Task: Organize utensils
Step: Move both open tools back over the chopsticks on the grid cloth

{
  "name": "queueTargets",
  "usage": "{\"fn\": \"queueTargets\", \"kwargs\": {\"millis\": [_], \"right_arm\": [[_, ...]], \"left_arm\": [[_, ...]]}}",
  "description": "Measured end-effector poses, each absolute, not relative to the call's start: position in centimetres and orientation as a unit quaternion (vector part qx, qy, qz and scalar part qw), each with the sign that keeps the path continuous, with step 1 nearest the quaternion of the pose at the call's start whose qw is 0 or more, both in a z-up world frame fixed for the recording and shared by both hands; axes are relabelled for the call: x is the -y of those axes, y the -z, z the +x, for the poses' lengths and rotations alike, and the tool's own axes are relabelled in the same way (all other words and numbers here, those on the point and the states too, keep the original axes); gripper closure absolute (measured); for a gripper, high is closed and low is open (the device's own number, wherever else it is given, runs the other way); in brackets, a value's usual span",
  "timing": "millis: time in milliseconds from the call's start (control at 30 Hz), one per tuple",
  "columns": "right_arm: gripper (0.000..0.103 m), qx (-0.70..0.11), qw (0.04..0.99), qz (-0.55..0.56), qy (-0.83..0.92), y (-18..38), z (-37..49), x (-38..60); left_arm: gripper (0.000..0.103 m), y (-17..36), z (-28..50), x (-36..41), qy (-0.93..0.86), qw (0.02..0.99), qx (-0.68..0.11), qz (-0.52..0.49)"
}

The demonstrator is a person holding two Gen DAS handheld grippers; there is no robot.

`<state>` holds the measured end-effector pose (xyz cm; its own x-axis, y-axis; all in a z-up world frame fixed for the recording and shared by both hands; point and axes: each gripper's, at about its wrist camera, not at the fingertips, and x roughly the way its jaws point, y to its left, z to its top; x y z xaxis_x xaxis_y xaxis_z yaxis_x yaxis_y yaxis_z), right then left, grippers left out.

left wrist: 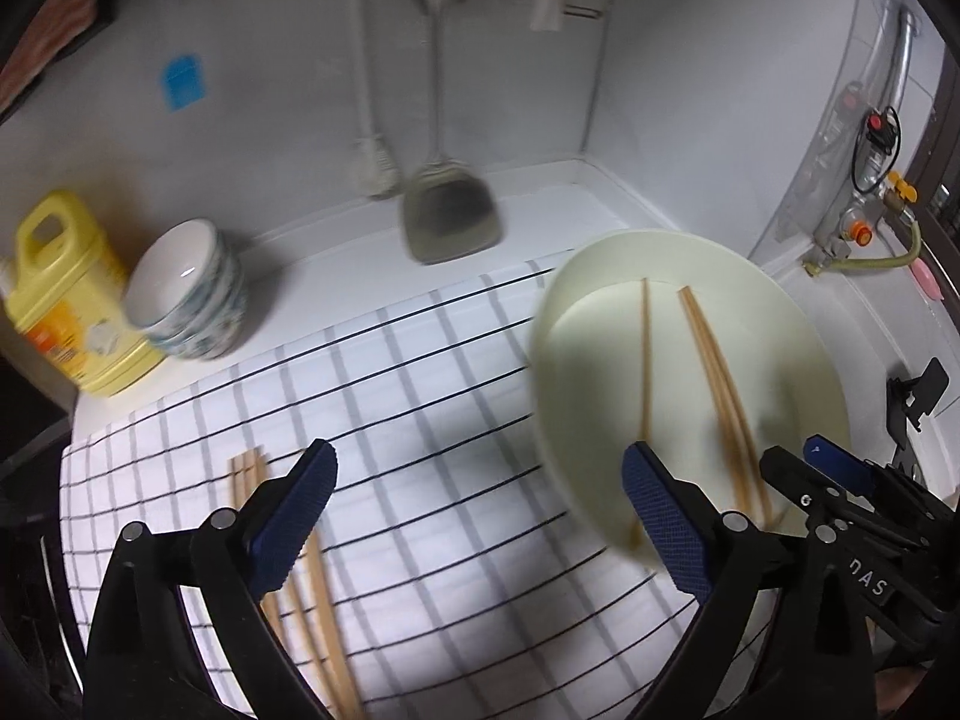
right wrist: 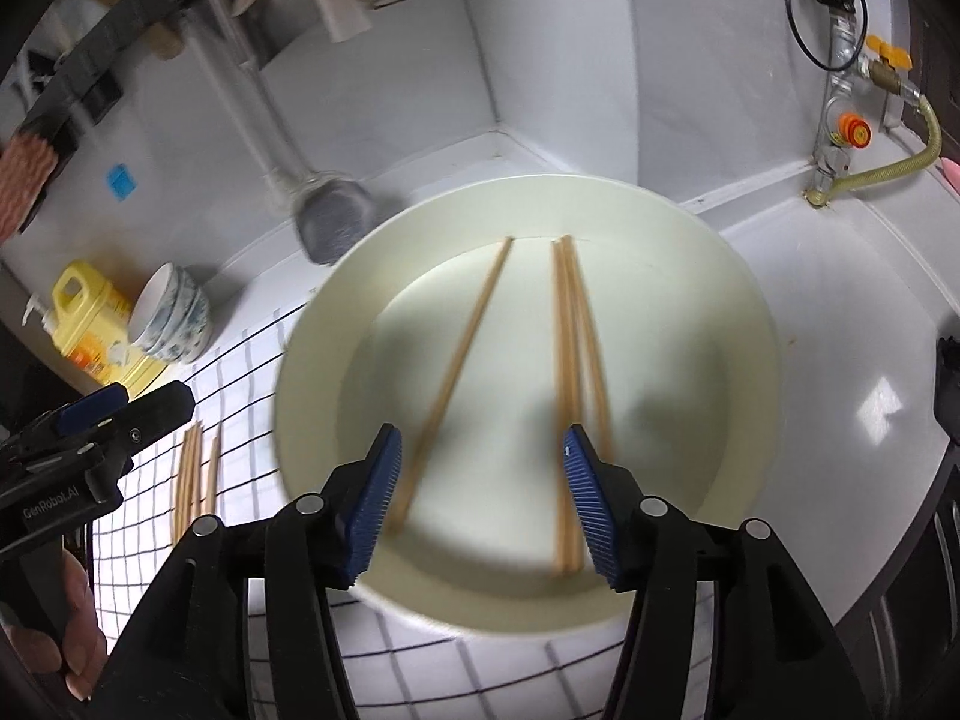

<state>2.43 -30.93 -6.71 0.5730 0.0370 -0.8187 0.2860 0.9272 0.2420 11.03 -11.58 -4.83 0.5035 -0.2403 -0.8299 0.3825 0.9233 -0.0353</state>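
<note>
Wooden chopsticks (right wrist: 567, 396) lie loose in the cream bowl (right wrist: 744, 312), and more chopsticks (left wrist: 300, 564) lie on the checked cloth (left wrist: 420, 390) beside it. I hold my left gripper (left wrist: 477, 480) wide apart over the cloth, gripping nothing; my right gripper (right wrist: 483, 450) stands apart over the bowl, also with nothing between its pads

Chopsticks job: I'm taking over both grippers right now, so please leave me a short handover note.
Left gripper: open, empty, above the checked cloth.
Right gripper: open, empty, above the cream basin.
Chopsticks in the basin: one lies alone, a few lie together beside it.
Chopsticks on the cloth: a small bundle lies side by side, which looks like the sorted pile.
Left to do: probably move the basin's chopsticks to that pile.
</note>
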Motion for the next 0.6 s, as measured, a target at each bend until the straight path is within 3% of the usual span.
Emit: {"fn": "queueTargets", "kwargs": {"millis": [600], "right_arm": [[0.039, -0.462, 0.877, 0.131, 0.015, 4.6, -0.3, 17.4]], "left_arm": [[0.007, 4.1, 7.1, -3.4, 0.124, 0.880, -0.456, 0.046]]}}
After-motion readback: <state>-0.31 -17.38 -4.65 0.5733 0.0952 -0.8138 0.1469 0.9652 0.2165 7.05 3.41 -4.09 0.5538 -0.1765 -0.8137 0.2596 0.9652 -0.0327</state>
